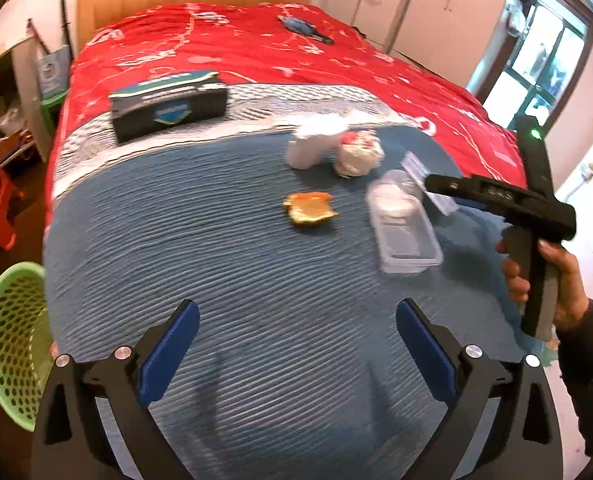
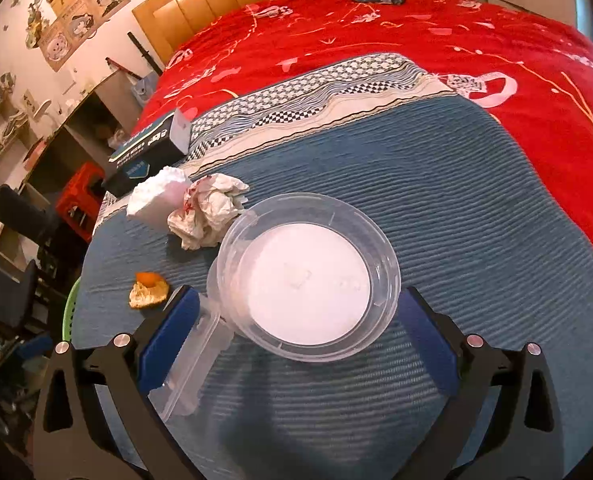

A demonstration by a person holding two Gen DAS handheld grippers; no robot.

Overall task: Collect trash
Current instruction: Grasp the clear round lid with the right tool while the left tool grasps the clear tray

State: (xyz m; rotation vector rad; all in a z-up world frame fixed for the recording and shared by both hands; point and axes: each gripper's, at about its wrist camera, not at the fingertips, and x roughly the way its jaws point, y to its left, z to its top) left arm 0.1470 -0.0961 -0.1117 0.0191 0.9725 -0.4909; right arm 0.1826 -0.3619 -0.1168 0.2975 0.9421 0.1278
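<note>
Blue ribbed blanket (image 1: 216,264) covers the foot of the bed, red quilt (image 1: 376,60) behind it. Trash lies on the blanket: orange peel (image 1: 310,209), crumpled red-stained tissue (image 1: 358,153) touching a white paper wad (image 1: 310,148), a clear round plastic container (image 2: 308,276) with a white bottom, and a clear rectangular lid or tray (image 2: 192,364) touching it. Dark box (image 1: 168,105) sits further back on the patterned strip, apart from the trash. Green mesh basket (image 1: 14,344) stands off the bed's left edge. Left tool (image 1: 296,344) hovers over bare blanket, jaws wide apart, holding nothing. Right tool (image 2: 296,344) also spread wide, the round container between its fingers, left pad (image 2: 168,336) beside the rectangular piece; contact unclear. Right hand (image 1: 552,280) grips the handle.
</note>
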